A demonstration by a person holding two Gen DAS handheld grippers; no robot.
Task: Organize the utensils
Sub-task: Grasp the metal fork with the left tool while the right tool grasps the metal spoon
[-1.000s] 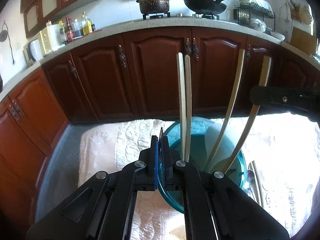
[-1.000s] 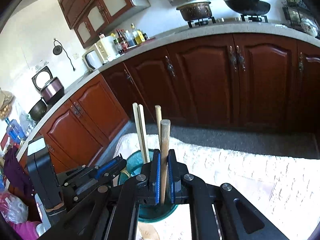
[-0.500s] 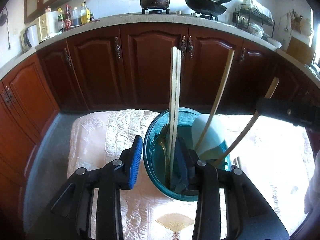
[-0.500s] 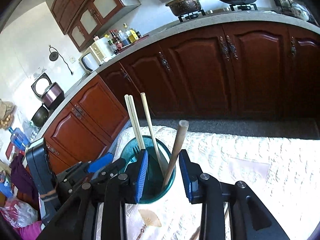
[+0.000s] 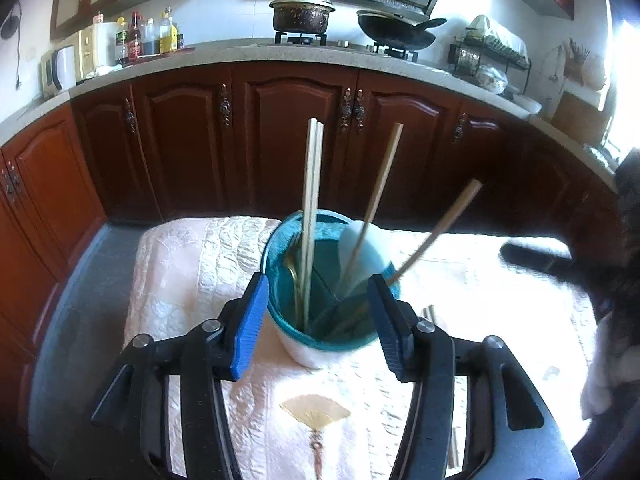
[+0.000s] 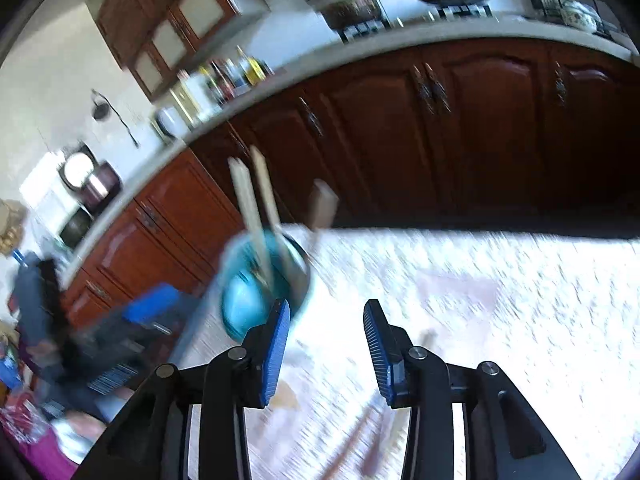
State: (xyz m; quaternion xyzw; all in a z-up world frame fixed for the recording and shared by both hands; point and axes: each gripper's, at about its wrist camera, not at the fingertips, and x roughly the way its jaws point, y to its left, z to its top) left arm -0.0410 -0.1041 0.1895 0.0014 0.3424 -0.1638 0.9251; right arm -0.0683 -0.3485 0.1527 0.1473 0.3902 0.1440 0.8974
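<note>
Our left claw is opening, its blue pads either side of the teal utensil holder without pressing it. Our right claw is opening too, nothing between its pads, to the right of the holder. In the holder stand a pair of chopsticks, a single chopstick, a wooden handle and a fork. The holder rests on a cream quilted cloth
</note>
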